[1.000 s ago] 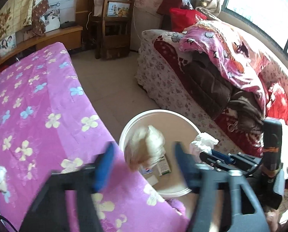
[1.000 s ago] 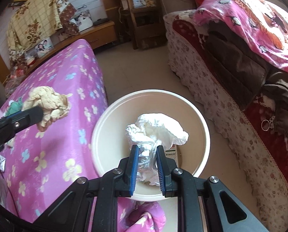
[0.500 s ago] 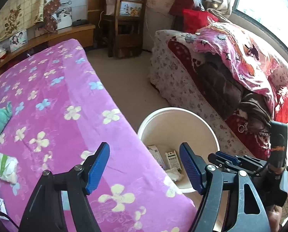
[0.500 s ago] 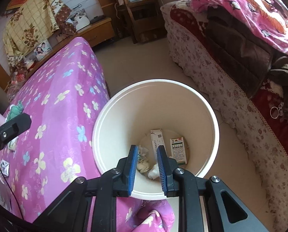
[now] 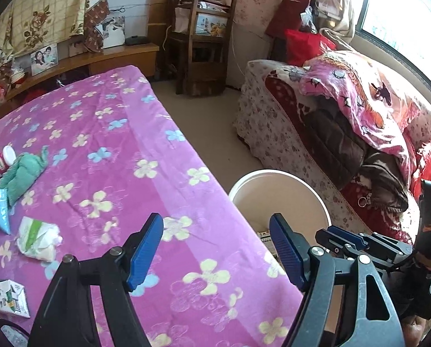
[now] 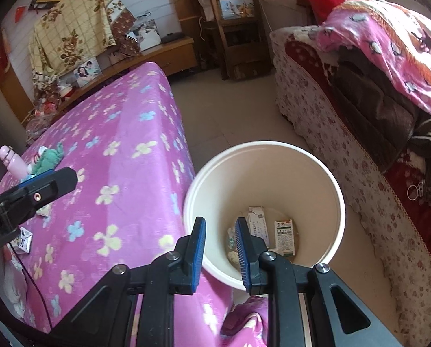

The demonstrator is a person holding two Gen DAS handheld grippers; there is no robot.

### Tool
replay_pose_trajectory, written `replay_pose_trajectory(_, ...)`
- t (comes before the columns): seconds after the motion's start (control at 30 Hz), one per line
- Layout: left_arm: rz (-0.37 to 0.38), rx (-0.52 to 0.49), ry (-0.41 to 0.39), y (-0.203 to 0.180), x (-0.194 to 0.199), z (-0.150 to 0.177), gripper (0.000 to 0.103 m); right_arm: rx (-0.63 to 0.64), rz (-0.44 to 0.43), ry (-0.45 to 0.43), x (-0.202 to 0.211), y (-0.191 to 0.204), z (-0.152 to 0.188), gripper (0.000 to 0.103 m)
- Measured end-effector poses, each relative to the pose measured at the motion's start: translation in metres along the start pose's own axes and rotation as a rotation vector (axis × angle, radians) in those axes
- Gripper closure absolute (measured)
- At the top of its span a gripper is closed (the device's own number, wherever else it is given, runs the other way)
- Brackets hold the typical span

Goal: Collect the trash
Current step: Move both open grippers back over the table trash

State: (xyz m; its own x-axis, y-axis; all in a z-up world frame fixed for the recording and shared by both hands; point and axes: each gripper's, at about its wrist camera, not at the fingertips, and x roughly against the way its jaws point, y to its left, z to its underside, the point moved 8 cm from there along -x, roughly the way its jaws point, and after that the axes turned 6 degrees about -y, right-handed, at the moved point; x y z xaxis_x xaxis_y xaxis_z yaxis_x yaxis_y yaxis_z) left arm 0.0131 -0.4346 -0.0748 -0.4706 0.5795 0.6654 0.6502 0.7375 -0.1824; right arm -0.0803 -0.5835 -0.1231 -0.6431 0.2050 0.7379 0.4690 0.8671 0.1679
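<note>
Standing just beyond the nearly closed, empty right hand-held gripper (image 6: 219, 248), the round white plastic bin (image 6: 335, 202) already holds small cardboard boxes (image 6: 284, 235) and crumpled scraps. Left of the wide-open, empty left hand-held gripper (image 5: 215, 250), a crumpled green-white wrapper (image 5: 37, 238) and a small printed carton (image 5: 7, 297) remain on the purple flowered bedspread (image 5: 114, 144).
</note>
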Motion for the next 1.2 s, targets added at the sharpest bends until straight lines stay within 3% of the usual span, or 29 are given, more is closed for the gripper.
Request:
replay_pose_trajectory(0.1,-0.01,0.008,-0.01,0.009,0.008,0.001,0.022,0.005,-0.015,-0.007,0.005,0.009,-0.002,0.077)
replay_pose_trajectory(0.13,-0.013,0.015,-0.013,0.014,0.011,0.002,0.02,0.006,-0.02,-0.01,0.006,0.013,-0.002,0.069)
replay_pose_trajectory(0.17,-0.014,0.022,-0.014,0.017,0.013,0.002,0.02,0.008,-0.023,-0.013,0.007,0.016,-0.003,0.046)
replay_pose_trajectory(0.23,-0.017,0.035,-0.014,0.025,0.018,0.003,0.019,0.018,-0.036,-0.03,0.01,0.023,-0.005,0.015)
replay_pose_trajectory(0.5,-0.048,0.065,-0.034,0.052,0.041,0.007,0.019,0.063,-0.03,-0.042,0.019,0.049,-0.008,0.016)
replay_pose_trajectory(0.77,-0.144,0.052,-0.051,0.089,0.067,0.022,0.019,0.12,-0.08,-0.022,0.015,0.091,0.0,0.016)
replay_pose_trajectory(1.2,-0.182,0.17,0.028,0.152,0.09,0.098,0.019,0.235,-0.14,-0.008,0.013,0.159,0.01,0.016)
